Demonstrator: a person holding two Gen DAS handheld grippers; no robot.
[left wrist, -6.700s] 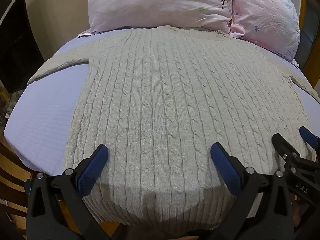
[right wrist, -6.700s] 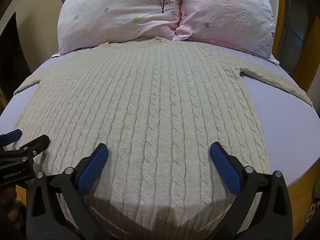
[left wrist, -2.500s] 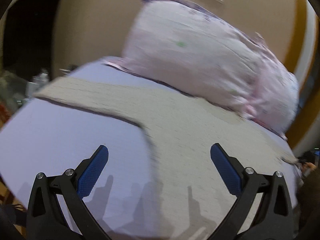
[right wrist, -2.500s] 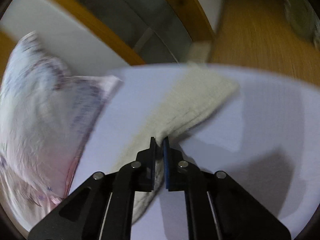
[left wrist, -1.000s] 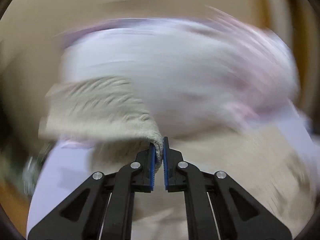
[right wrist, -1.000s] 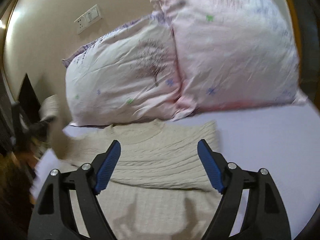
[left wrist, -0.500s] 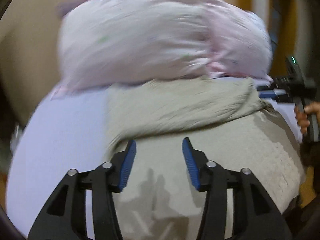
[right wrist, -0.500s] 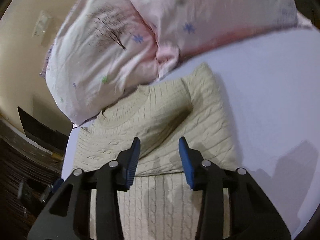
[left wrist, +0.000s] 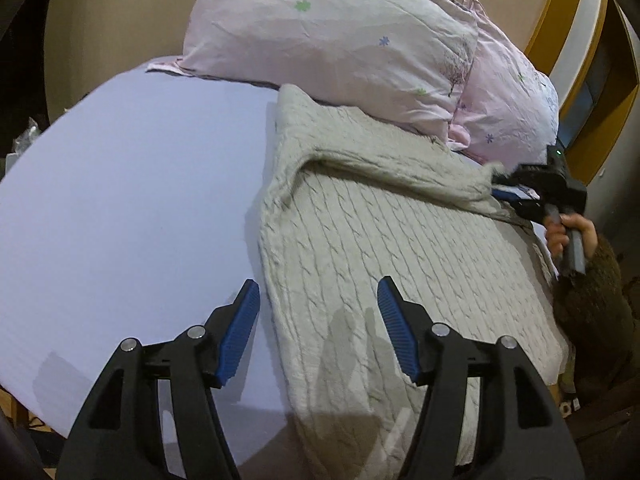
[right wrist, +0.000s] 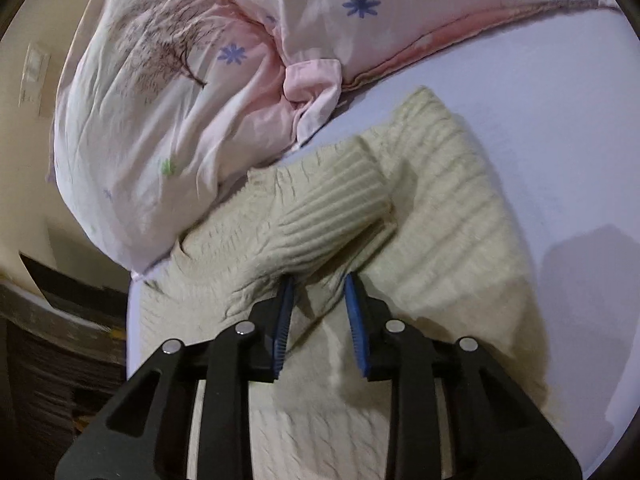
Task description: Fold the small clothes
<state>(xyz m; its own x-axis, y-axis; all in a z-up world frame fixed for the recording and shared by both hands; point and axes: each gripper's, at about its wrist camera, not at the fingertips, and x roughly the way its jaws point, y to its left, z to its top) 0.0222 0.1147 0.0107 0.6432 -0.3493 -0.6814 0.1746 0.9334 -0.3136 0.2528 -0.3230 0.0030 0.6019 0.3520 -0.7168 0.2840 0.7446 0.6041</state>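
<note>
A beige cable-knit sweater (left wrist: 400, 248) lies on a lilac bed sheet (left wrist: 128, 200), with both sleeves folded across its chest. My left gripper (left wrist: 318, 304) is open and empty, hovering over the sweater's left edge. My right gripper (right wrist: 318, 292) is partly open with the ribbed cuff (right wrist: 336, 200) of the left sleeve lying just ahead of its blue pads; it also shows in the left wrist view (left wrist: 536, 192), at the end of that sleeve. The sweater (right wrist: 440, 248) fills the middle of the right wrist view.
Two pink floral pillows (left wrist: 328, 28) (right wrist: 160, 92) lie against the head of the bed, touching the sweater's collar. Bare sheet (right wrist: 560, 120) spreads on both sides. A wooden frame (left wrist: 560, 20) stands at the far right and dark furniture (right wrist: 60, 320) to the left.
My left gripper let go of the left sleeve, now laid across the chest, and opened wider. My right gripper narrowed and moved in on that sleeve's cuff.
</note>
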